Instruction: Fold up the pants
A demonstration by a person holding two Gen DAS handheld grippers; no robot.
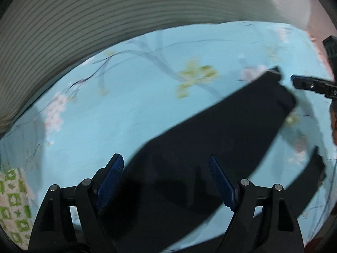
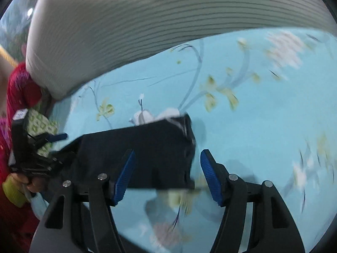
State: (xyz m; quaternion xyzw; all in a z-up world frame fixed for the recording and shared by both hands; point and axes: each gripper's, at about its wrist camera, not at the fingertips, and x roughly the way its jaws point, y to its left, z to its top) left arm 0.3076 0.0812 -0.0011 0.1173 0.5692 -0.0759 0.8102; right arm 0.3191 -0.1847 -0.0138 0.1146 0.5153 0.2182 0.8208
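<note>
Here the pants (image 1: 210, 143) were a very dark, near-black garment lying on a light blue bedsheet (image 1: 126, 126) printed with pale yellow and pink flowers and grey stems. In the left wrist view one leg ran as a broad band from between the fingers of the left gripper (image 1: 168, 177) up and to the right, ending in a squared hem (image 1: 280, 88) near the upper right; a second, narrower dark strip (image 1: 309, 185) curved along the lower right edge of the view. Fabric looked matte and smooth, with few visible creases (motion blur softened all detail). The left gripper was spread wide, its blue pads (image 1: 111, 179) well apart over the cloth with nothing pinched between them. The right gripper (image 2: 166, 172) was likewise wide apart, its blue pads (image 2: 126, 175) either side of the leg end; whether a pad touched the cloth could not be told. In the right wrist view that leg end showed as a dark, roughly rectangular panel (image 2: 137, 151) with a lighter edge at its far corner. Behind the sheet stood a pale ribbed headboard (image 2: 147, 21). A green-and-white patterned cloth (image 1: 12, 200) lay at the bed's left edge.
</note>
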